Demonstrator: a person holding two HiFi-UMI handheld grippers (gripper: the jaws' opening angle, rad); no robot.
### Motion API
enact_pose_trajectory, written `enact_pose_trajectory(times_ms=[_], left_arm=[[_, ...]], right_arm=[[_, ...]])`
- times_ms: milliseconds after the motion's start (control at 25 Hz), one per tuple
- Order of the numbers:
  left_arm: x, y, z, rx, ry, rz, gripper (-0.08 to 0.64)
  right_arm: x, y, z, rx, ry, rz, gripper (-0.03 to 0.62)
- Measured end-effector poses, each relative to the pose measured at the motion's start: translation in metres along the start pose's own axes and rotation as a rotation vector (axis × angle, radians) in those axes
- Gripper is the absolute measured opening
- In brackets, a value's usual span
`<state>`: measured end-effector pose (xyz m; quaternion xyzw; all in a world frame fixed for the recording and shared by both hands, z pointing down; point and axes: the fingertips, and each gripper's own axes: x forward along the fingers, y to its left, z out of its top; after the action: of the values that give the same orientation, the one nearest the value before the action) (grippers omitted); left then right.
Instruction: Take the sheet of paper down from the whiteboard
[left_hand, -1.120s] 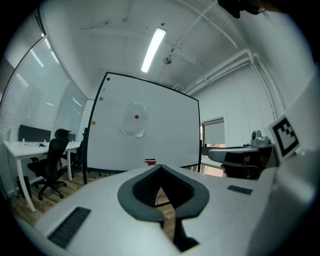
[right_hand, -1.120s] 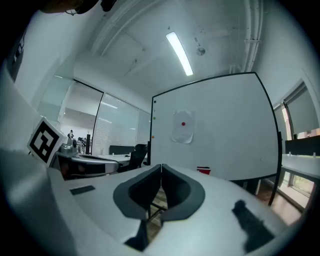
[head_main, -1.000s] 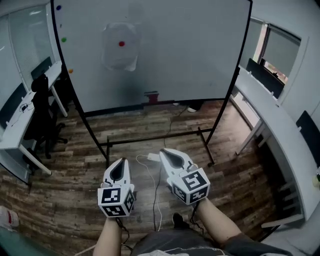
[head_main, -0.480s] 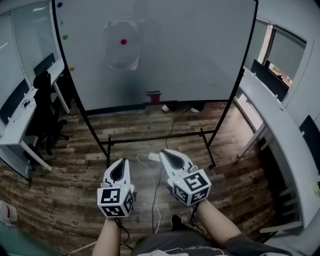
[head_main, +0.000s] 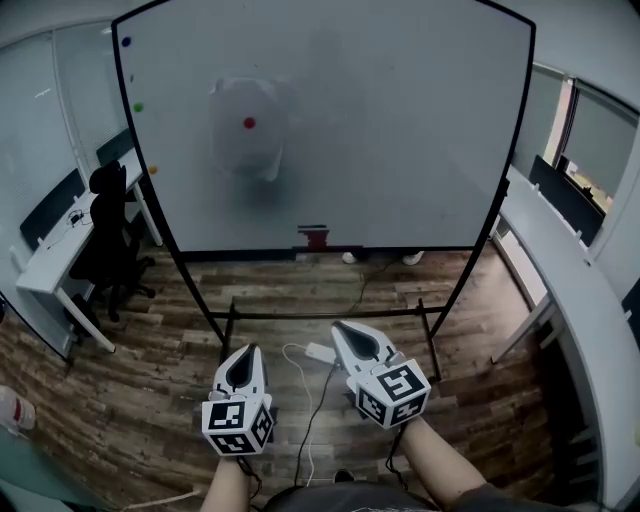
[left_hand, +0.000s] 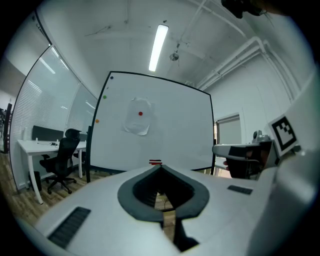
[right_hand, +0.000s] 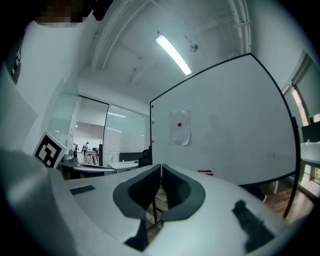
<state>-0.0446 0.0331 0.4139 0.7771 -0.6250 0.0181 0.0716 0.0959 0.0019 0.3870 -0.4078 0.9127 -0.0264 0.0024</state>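
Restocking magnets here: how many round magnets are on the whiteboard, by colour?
red magnet: 1
blue magnet: 1
green magnet: 1
orange magnet: 1
Total: 4

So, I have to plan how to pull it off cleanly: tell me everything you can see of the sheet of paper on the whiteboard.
The sheet of paper is white, thin and slightly rumpled. It hangs flat on the upper left of the whiteboard, held by one round red magnet near its middle. Its lower edge looks creased. Nothing else touches it; any print is too faint to tell.
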Motion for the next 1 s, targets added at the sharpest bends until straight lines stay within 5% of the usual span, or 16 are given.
enact_pose_trajectory(times_ms=[600,1000], left_arm=[[0.034,0.004,0.000,0.004,0.027,0.098,0.012],[0.090,0.049,0.007,-0.002,0.008,0.047,0.012]], right_arm=[[0.027,-0.037,-0.018,0.054,0.048,0.084,0.025],[0.089,-0.061,-0.026,0.064,0.051,0.017,0.025]])
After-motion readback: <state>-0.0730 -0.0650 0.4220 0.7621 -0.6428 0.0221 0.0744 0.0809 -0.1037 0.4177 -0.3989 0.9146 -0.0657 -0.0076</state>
